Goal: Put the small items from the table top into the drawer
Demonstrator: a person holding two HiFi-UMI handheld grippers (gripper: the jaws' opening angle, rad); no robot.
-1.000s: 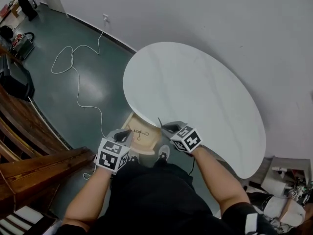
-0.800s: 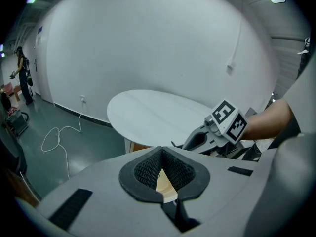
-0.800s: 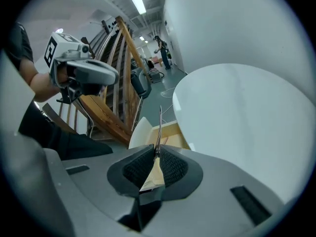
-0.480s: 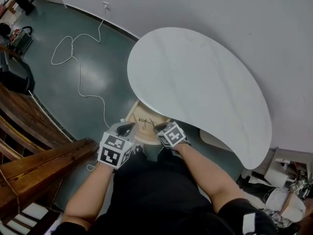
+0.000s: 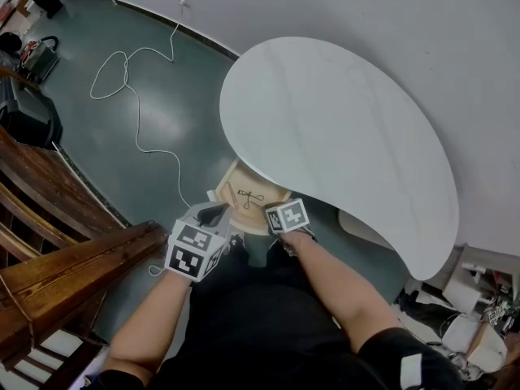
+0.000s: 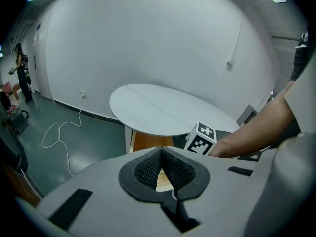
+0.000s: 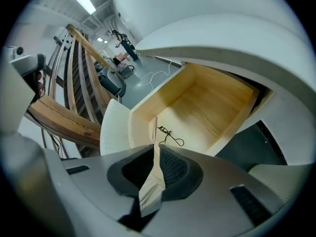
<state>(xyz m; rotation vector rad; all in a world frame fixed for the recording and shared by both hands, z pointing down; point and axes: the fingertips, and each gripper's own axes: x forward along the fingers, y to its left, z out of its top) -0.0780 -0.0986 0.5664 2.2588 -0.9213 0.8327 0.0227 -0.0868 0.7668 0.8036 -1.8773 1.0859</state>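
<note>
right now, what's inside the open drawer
A thin black cord lies in the drawer, its wooden floor otherwise bare where visible. The right gripper and its wooden stick hide the near corner.

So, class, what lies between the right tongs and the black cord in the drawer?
Only bare drawer floor, beside the held stick; right gripper view.

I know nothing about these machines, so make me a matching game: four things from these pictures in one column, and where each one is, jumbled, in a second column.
Things:
1. thin pale wooden strip
2. small black wire tangle
3. long white cable
4. white rounded table top

Places:
A. lying on the green floor
B. directly above the open wooden drawer
C. on the bottom of that drawer
D. clamped between the jaws of the right gripper

Pairs: 1-D, 2-C, 3-A, 4-B
</note>
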